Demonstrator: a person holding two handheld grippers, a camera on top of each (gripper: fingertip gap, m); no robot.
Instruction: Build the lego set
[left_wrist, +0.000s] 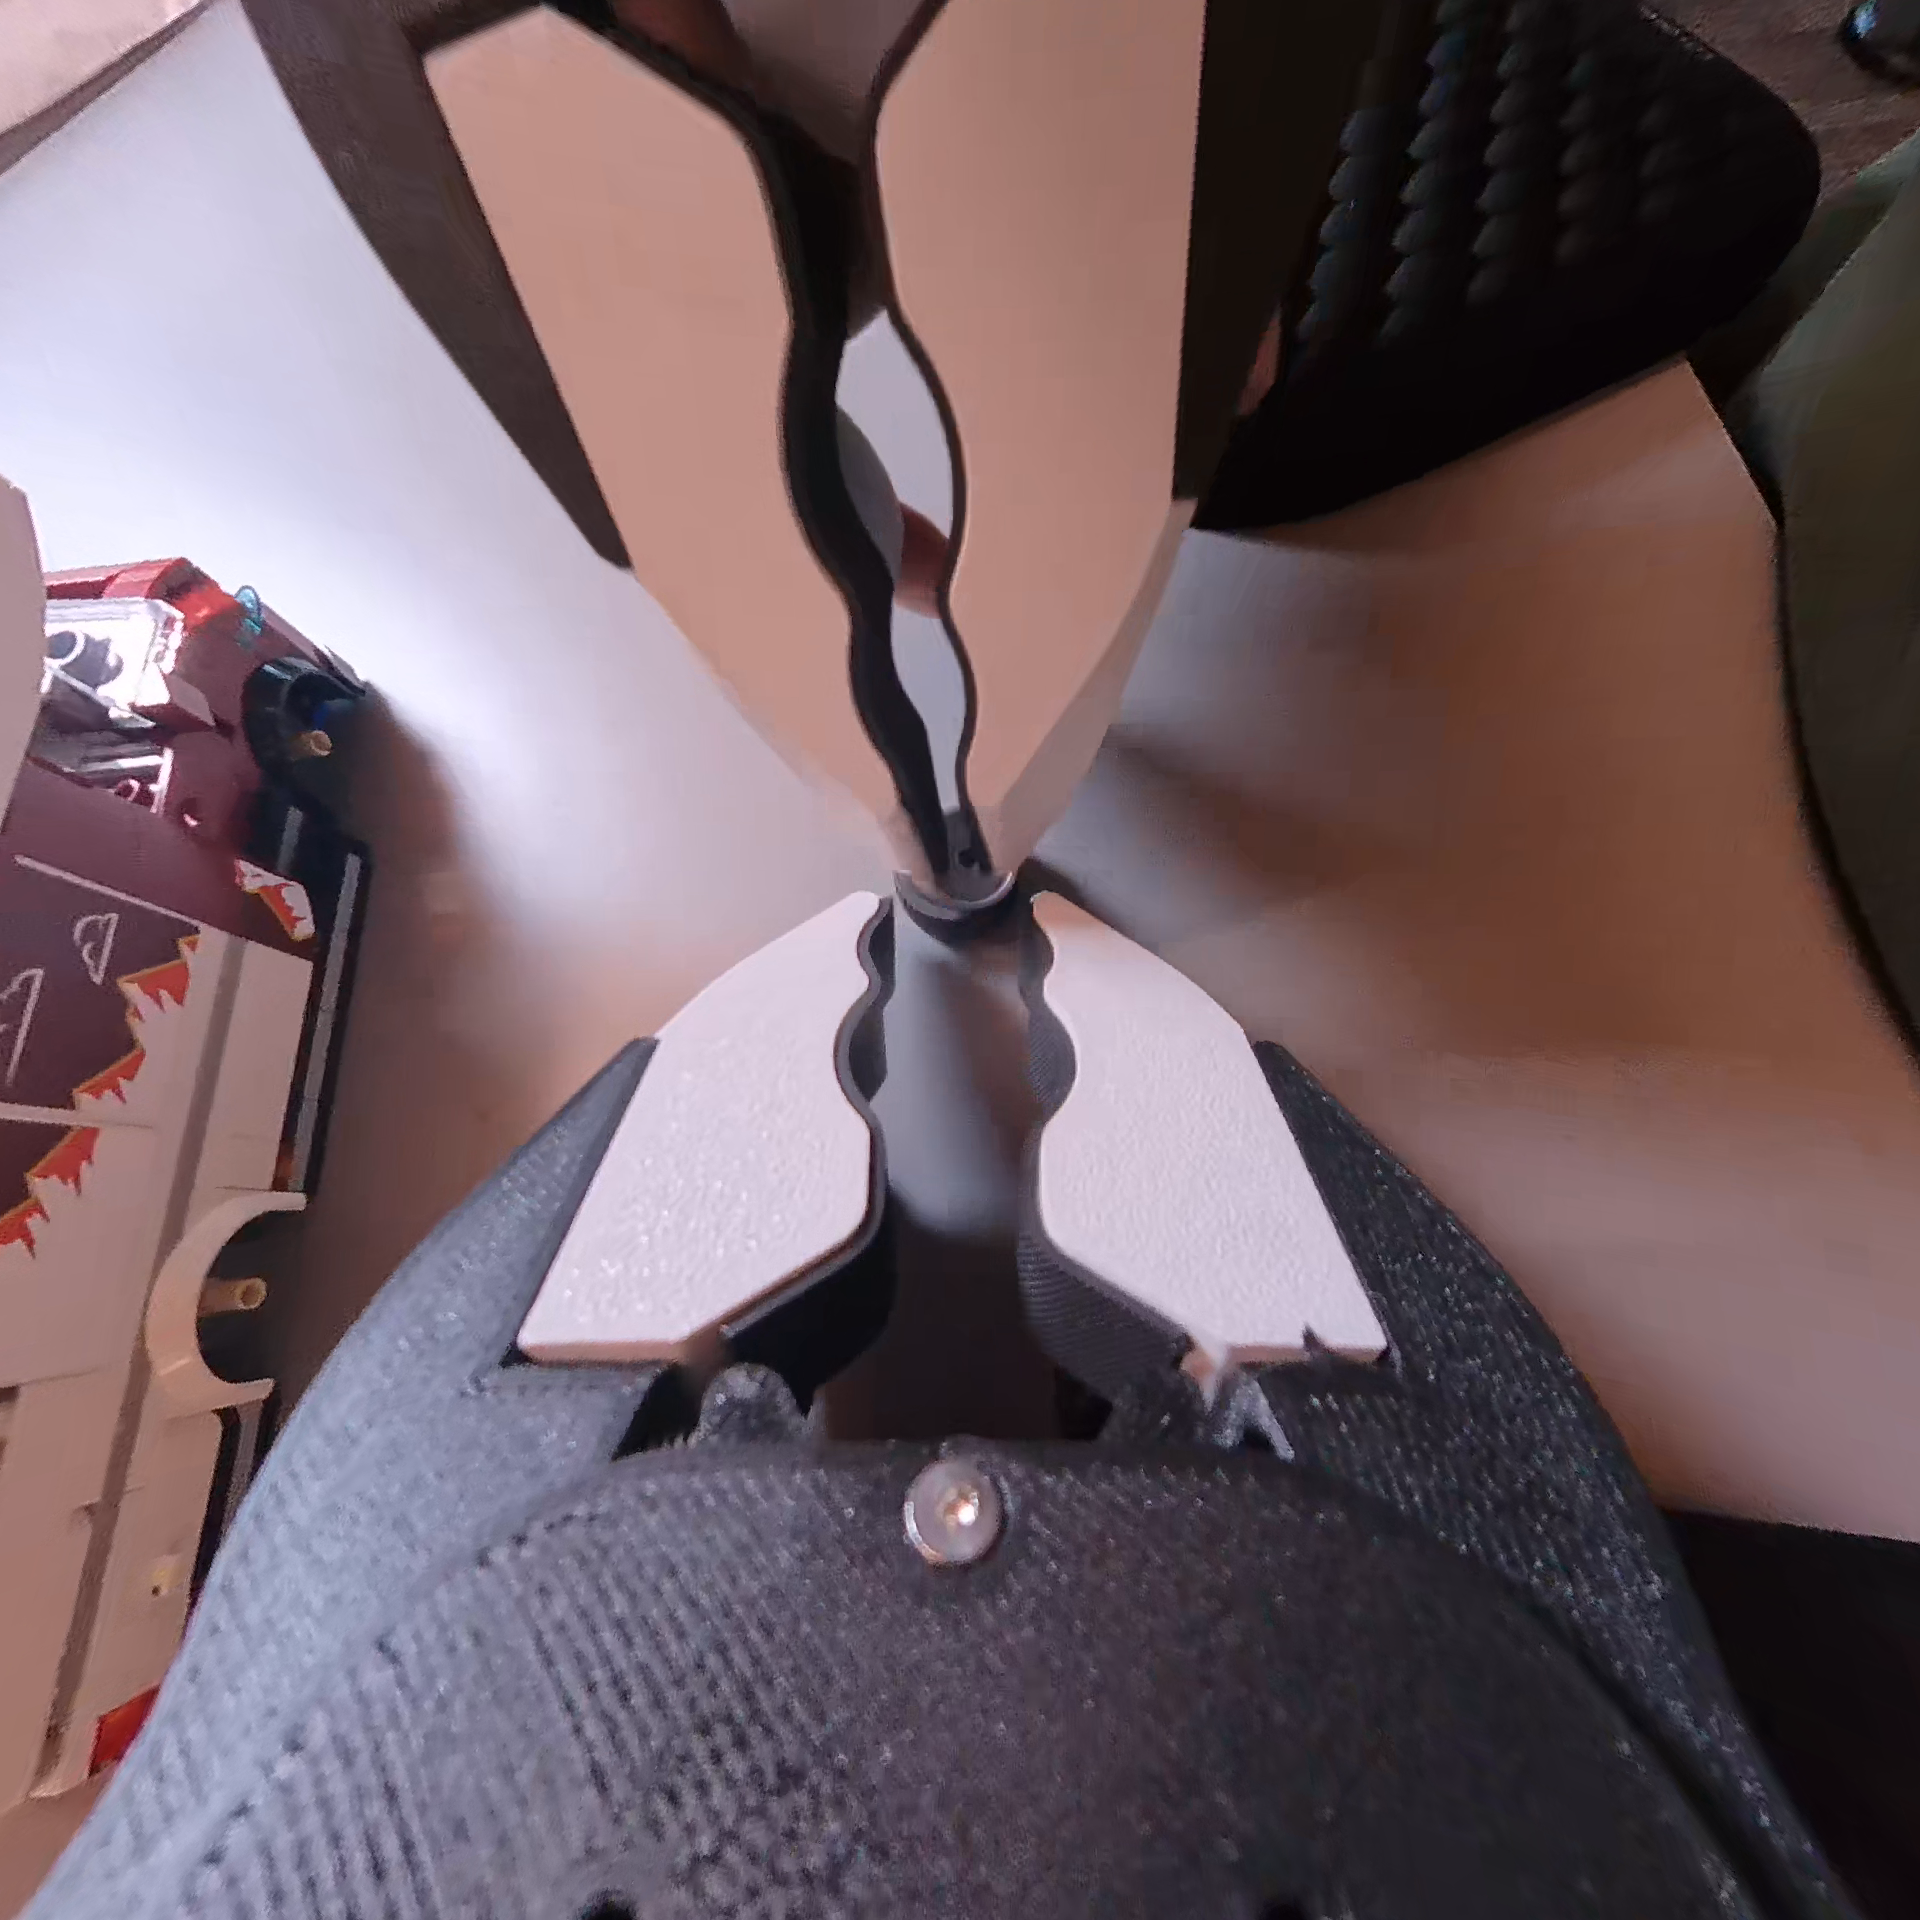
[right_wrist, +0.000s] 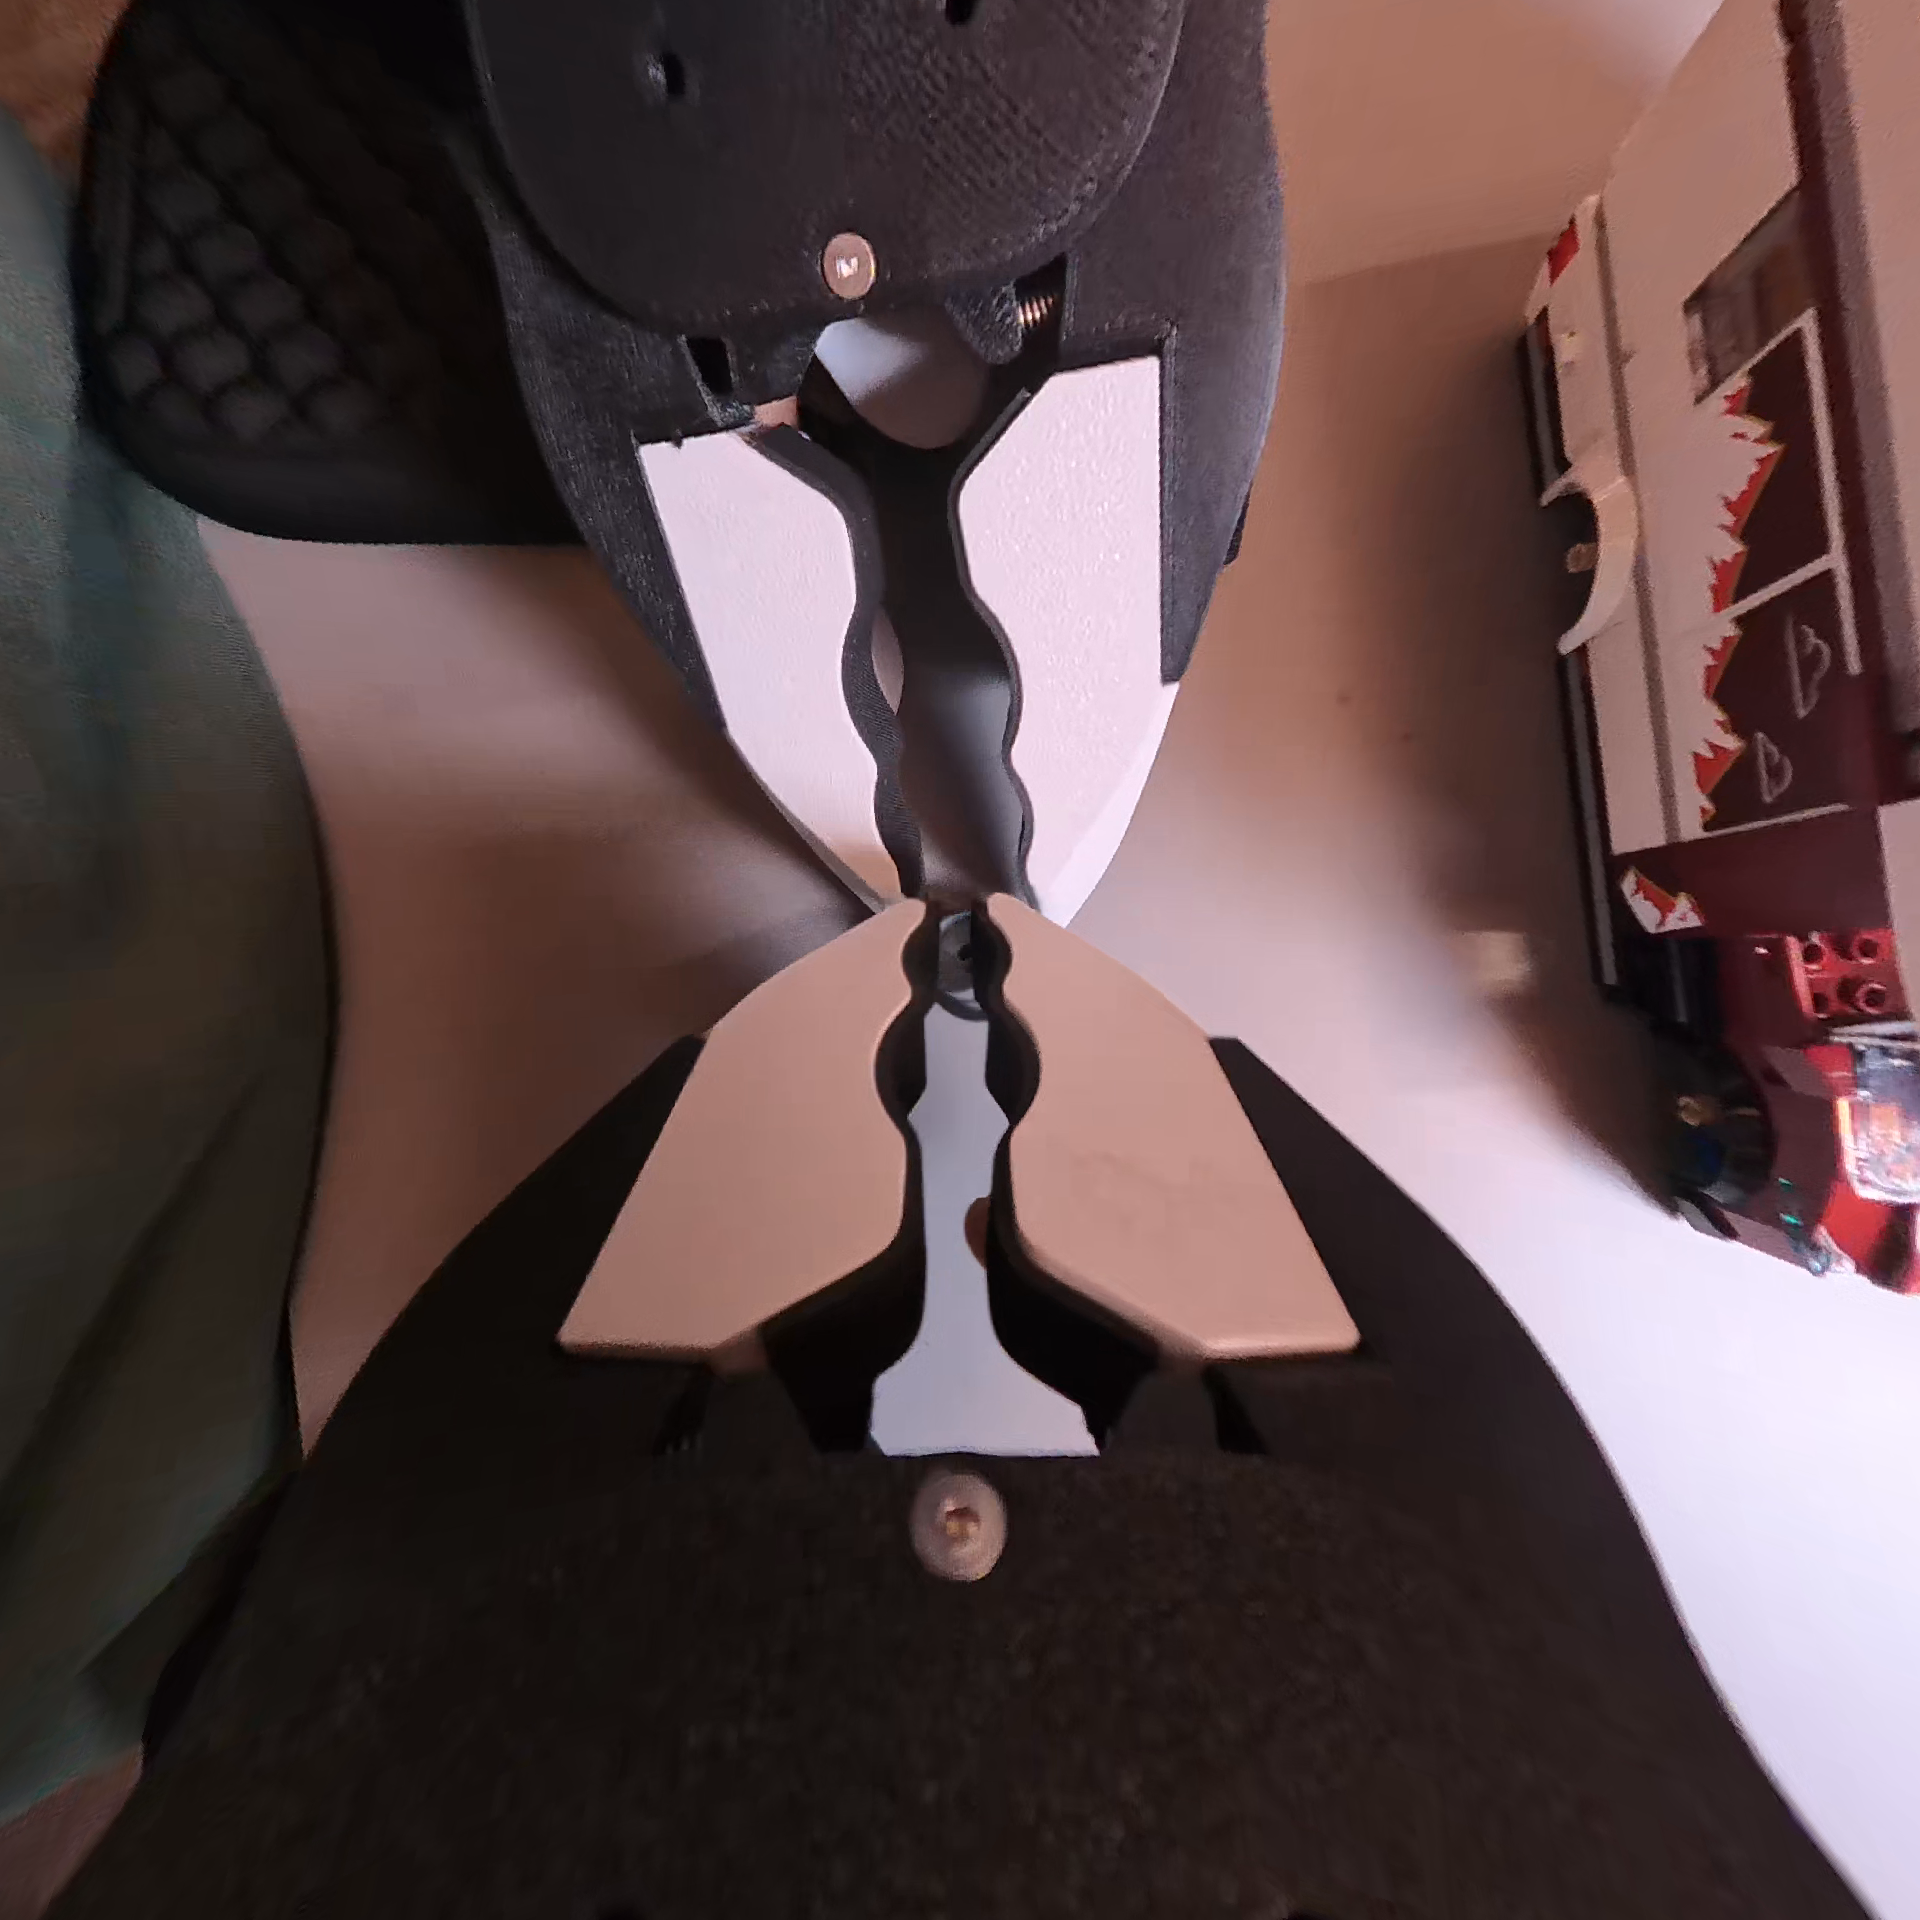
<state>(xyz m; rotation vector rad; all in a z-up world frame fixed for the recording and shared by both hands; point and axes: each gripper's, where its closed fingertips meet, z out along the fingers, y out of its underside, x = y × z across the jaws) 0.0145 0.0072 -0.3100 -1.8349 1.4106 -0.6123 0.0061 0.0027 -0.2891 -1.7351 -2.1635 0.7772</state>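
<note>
Tongs, left: mine, fingers parted around a small grey part with a round collar, pads at its sides; firm grip cannot be confirmed. Tongs, right: mine, tip to tip with the left, nearly pressed together on that same part over the white table. Brick-built red and white model stands at table edge; no writing legible

Open white tabletop around tip-to-tip grippers; brick-built toy model obstructing right gripper's right flank.
</note>
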